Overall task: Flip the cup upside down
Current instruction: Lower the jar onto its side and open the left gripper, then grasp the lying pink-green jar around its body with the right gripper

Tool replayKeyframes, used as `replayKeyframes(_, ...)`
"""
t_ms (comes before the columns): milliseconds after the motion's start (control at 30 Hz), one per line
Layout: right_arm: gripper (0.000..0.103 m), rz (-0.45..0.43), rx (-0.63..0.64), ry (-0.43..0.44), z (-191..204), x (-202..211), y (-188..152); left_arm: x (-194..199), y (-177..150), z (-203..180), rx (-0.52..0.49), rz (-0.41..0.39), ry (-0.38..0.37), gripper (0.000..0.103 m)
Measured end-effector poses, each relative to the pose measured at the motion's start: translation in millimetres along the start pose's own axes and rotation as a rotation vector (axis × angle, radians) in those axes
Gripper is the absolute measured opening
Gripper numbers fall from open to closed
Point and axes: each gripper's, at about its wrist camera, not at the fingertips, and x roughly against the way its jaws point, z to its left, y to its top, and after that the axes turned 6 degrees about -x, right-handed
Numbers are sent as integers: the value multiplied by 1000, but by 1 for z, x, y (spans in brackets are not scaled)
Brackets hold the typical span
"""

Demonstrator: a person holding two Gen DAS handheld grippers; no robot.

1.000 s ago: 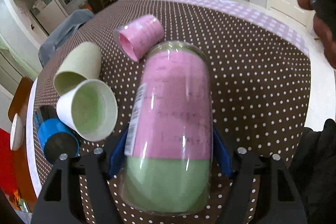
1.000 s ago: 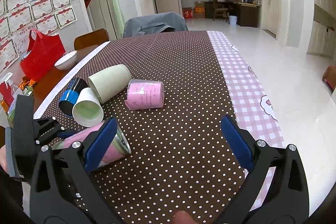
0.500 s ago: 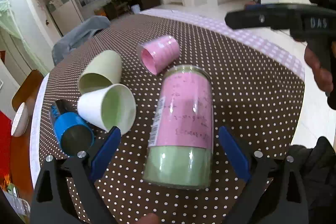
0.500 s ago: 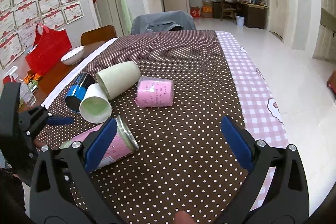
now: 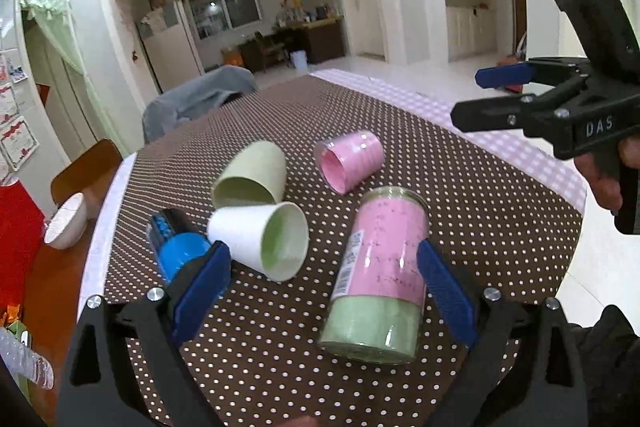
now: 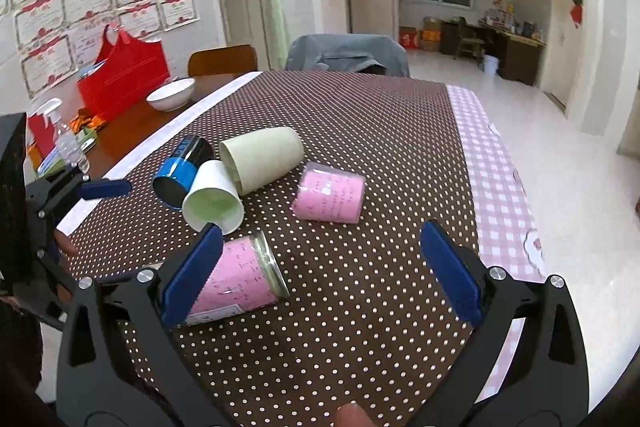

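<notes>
Here both fingers (image 5: 322, 285) (image 6: 320, 271) gape empty above the glass cup (image 5: 380, 275), lying mid-table

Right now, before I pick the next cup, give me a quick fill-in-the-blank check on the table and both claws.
1. The tall glass jar lies on its ____.
2. The left claw is ____ and holds nothing.
3. The white cup has a ____ inside.
4. The blue-banded cup rests against the ____ cup.

Missing words: side; open; green; white
</notes>
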Motion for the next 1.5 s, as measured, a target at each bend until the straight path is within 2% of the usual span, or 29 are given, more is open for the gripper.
replayKeyframes(233, 97, 37, 180, 78, 21, -2, 5, 15, -1, 7, 33, -36, 43, 93)
replayKeyframes(500, 97, 103, 452, 157, 57, -11, -10, 35, -9, 12, 77, -70, 89, 93)
replayKeyframes(867, 97, 158, 634, 265, 82, -20, -16, 54, -31, 16, 142, -85, 112, 93)
replayKeyframes(1067, 97, 235, 814, 304, 97, -35, -22, 62, -49, 26, 197, -85, 125, 93)
replayKeyframes(1167, 96, 287, 948, 318, 111, -42, -28, 61, -58, 30, 220, -72, 126, 93)
replayKeyframes(1333, 86, 386, 1110, 321, 126, -61, -37, 58, -71, 36, 253, -58, 111, 93)
replayKeyframes(1500, 85, 507, 1261, 327, 135, -81, -51, 52, -78, 36, 262, -44, 94, 93)
